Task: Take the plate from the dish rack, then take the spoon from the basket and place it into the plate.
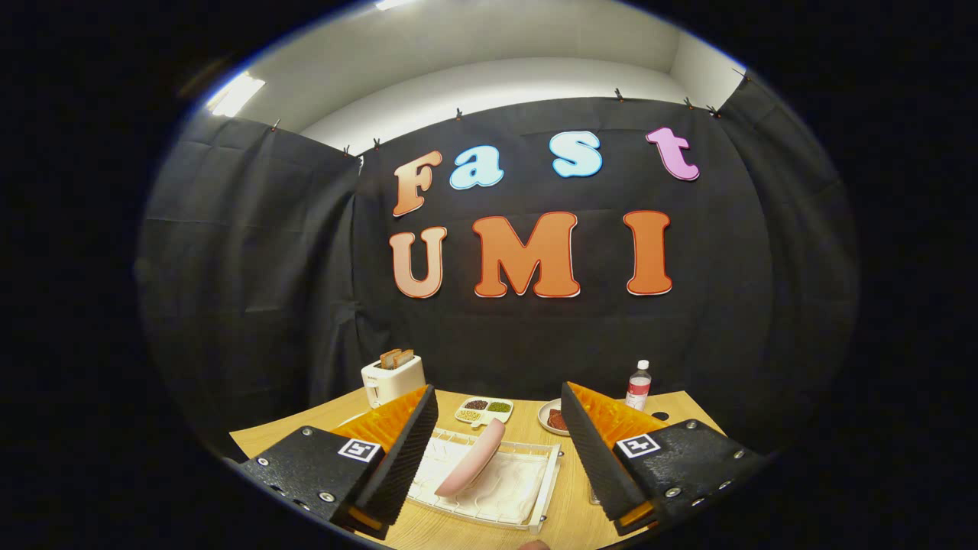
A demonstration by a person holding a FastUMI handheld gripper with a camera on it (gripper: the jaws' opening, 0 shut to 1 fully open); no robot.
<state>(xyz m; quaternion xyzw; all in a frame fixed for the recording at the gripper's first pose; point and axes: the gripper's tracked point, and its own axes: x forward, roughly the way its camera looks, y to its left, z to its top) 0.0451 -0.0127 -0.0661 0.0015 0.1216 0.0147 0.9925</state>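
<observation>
We see the pink plate (471, 458) standing on edge and leaning in the white wire dish rack (544, 489), which sits on the wooden bench (569, 504) over a pale cloth (504, 481). The plate lies in the gap between the two fingers and just ahead of them, touching neither. Our gripper (497, 451) is spread wide, its ridged black pads well apart and holding nothing; the left finger (401, 451) overlaps the rack's near left side in the view, and the right finger (596, 458) stands just beside the rack's right rim.

Beyond the rack, we find a small white divided tray (484, 410) with three compartments: one holds dark grains, one green, one pale yellow. To its right, partly hidden by the right finger, a small white dish (547, 416) carries something reddish brown that we cannot identify. Further right and back stands a clear bottle (639, 386) with a white cap and a red label, upright near the bench's far edge. A dark round spot (661, 416) shows on the bench just in front of it.

On the far left of the bench a white toaster (392, 380) stands with two slices of bread (396, 357) upright in its slots. Just beside the left finger's tip, a pale curved rim (353, 418) peeks out; we cannot tell what it belongs to. We cannot make out the spoon or the basket.
</observation>
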